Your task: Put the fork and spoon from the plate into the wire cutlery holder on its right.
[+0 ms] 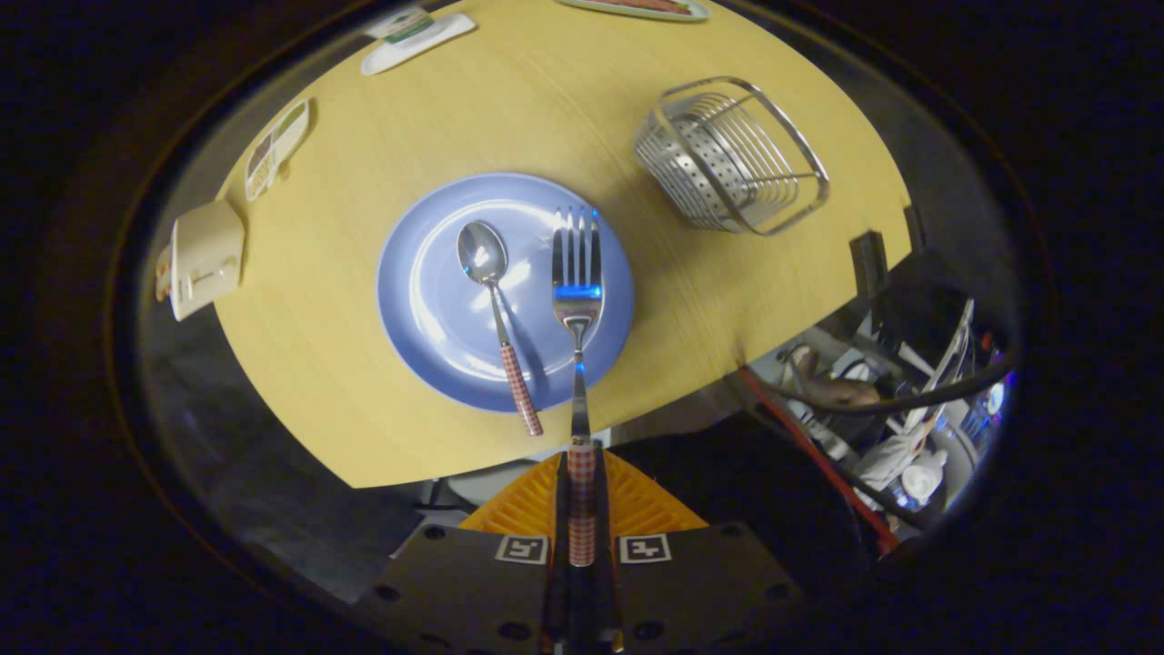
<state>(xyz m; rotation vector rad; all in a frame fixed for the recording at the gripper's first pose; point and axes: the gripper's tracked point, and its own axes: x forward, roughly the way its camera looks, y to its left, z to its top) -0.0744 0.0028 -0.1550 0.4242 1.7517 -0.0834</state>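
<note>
Fork (576, 300): checked handle clamped between the two fingers of the gripper (582, 509), both pressing on it. Shaft runs straight ahead from the fingers; tines sit over the right part of the plate (427, 318). Whether the head touches the plate or is held just above it cannot be told.

Spoon (496, 309): lies on the plate just left of the fork, bowl up and away from the fingers, checked handle end reaching past the plate's near rim.

Plate: blue, round, on the wooden table (364, 146), just ahead of the fingers.

Wire cutlery holder (732, 155): on the table right of the plate and beyond it, well apart, nothing seen inside.

Small cards and packets (207, 257) lie along the table's left and far edges.
</note>
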